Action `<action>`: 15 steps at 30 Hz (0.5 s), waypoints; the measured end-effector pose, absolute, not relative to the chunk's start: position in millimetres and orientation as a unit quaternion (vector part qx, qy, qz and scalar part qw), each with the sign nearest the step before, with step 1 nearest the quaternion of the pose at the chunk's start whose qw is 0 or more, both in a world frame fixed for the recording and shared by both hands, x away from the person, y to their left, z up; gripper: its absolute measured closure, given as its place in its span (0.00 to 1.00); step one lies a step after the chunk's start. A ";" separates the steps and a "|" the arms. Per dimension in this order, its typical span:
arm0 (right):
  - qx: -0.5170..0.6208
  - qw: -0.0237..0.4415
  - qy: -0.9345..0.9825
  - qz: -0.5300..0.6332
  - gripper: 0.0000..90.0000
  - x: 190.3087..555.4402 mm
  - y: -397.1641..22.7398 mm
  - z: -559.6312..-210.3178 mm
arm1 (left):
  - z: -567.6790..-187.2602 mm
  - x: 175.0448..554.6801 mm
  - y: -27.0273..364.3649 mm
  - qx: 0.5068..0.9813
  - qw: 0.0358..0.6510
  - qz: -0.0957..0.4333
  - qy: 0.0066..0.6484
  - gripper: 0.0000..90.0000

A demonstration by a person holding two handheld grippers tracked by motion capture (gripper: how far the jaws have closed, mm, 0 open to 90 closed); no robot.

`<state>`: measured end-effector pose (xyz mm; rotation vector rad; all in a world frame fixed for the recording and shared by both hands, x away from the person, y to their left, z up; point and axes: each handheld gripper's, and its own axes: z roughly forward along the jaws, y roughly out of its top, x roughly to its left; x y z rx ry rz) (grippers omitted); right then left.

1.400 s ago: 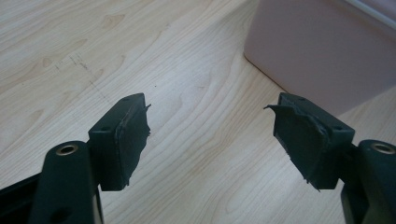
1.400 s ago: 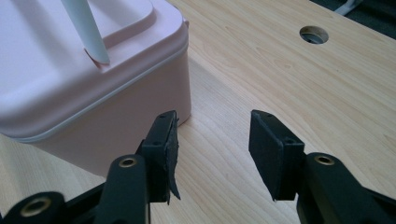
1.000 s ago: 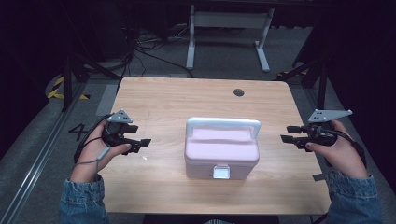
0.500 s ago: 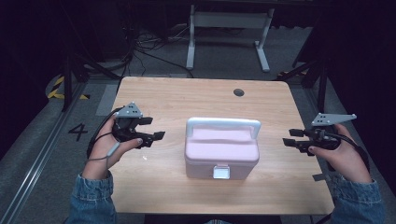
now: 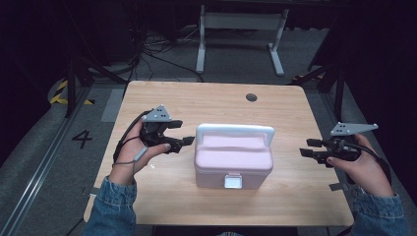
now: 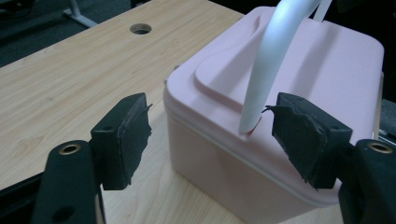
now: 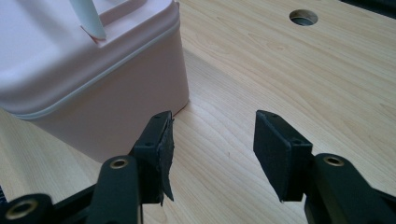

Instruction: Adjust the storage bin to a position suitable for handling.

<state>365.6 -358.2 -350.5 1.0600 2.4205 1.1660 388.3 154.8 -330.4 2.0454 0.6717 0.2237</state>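
Note:
A pink lidded box (image 5: pixel 233 160) with a raised white handle (image 5: pixel 235 130) and a white front latch (image 5: pixel 233 182) stands in the middle of the wooden table (image 5: pixel 211 105). My left gripper (image 5: pixel 186 141) is open just off the box's left end, its jaws pointing at that end. In the left gripper view the box (image 6: pixel 299 84) and the foot of the handle (image 6: pixel 268 60) sit close ahead between the jaws. My right gripper (image 5: pixel 308 148) is open, a short way off the box's right end. The right gripper view has the box's corner (image 7: pixel 93 70) ahead at the left.
A round cable hole (image 5: pixel 252 97) lies in the table near its far edge. A white metal stand (image 5: pixel 241 29) and loose cables are on the floor beyond the table. A strip with the number 4 (image 5: pixel 82 139) runs along the floor at the left.
My left gripper has moved right, from the table's left side up to the box's left end. The right gripper has drifted slightly down and stays open.

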 end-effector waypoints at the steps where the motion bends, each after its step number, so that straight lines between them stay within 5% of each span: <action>1: 0.365 0.127 0.831 0.401 0.54 365.4 -358.3 -350.9 | -330.5 388.7 152.6 0.834 0.471 0.090 0.272 0.31; 15: 0.371 0.121 0.830 0.399 0.54 364.5 -359.3 -355.5 | -336.2 394.8 122.8 0.831 0.488 0.082 0.254 0.32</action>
